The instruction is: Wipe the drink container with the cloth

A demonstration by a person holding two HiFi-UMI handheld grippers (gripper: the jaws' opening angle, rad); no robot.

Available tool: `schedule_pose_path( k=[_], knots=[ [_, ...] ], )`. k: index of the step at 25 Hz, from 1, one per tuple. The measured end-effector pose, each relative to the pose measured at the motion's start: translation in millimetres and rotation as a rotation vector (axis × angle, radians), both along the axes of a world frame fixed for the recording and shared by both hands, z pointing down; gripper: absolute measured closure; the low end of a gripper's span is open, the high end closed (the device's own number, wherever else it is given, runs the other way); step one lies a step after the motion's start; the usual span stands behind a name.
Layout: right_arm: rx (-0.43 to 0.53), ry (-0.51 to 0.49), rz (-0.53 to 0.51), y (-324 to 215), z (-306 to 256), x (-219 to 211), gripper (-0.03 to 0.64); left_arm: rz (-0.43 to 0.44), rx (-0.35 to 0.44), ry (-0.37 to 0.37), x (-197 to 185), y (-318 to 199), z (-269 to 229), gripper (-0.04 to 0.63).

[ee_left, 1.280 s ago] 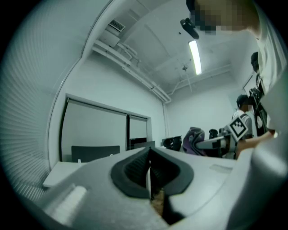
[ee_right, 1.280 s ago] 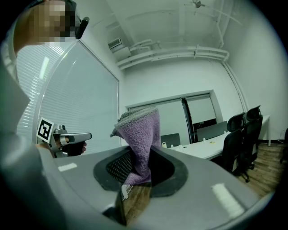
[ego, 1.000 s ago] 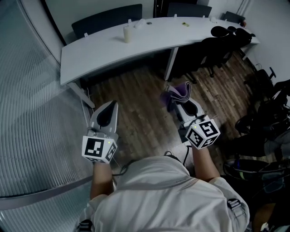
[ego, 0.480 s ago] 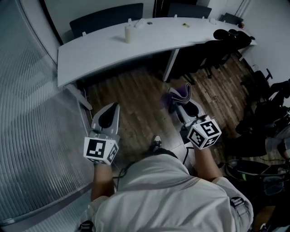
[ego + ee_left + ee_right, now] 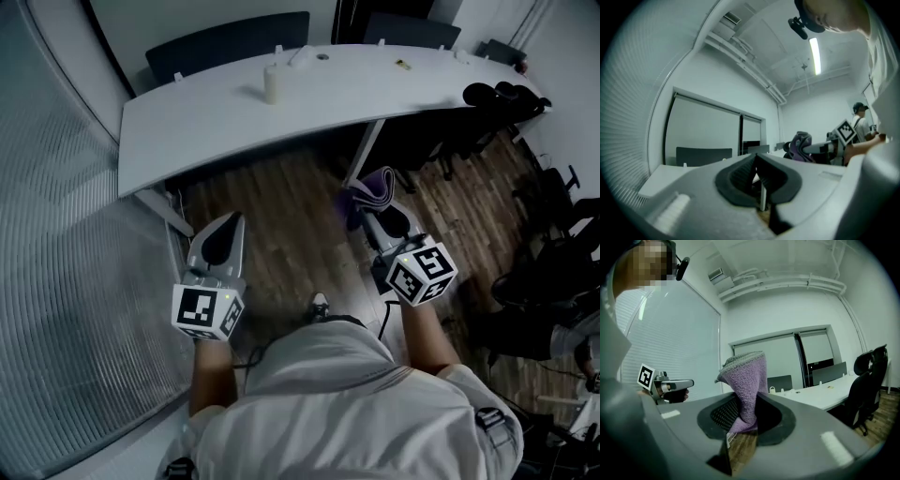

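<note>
The drink container point(image 5: 272, 83) on the table point(image 5: 206, 122) is too small for detail.

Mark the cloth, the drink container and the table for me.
cloth point(image 5: 747, 385): right gripper view, middle of its purple fold.
drink container point(image 5: 272, 84): head view, middle of its pale body.
table point(image 5: 206, 127): head view, bare top left of the container.

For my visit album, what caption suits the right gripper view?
Right tool clamping a purple cloth, with a long white table beyond.
</note>
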State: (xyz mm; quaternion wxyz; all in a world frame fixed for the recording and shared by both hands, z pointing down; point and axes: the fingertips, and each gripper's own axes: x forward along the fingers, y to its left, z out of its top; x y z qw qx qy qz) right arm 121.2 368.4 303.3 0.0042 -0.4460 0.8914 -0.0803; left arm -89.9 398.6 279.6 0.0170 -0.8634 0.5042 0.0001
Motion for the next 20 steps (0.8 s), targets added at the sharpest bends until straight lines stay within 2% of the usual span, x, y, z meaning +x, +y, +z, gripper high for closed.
schedule_pose_path(
  k=[7, 13, 20],
  knots=[
    [-0.035, -0.041, -0.023, -82.9, 3.5, 55.3, 0.52, -0.013, -0.015, -0.025, 60.0, -78.1, -7.6, 0.591],
    [-0.038, -0.033, -0.04, -140.8, 7.7, 96.0, 0.52, -0.02, -0.019, -0.032, 106.3, -134.8, -0.7, 0.591],
    [-0.067, -0.033, -0.06, -190.0, 26.8, 110.2, 0.52, -0.043, -0.028, -0.048, 122.8, -184.2, 11.3, 0.591]
  ],
)
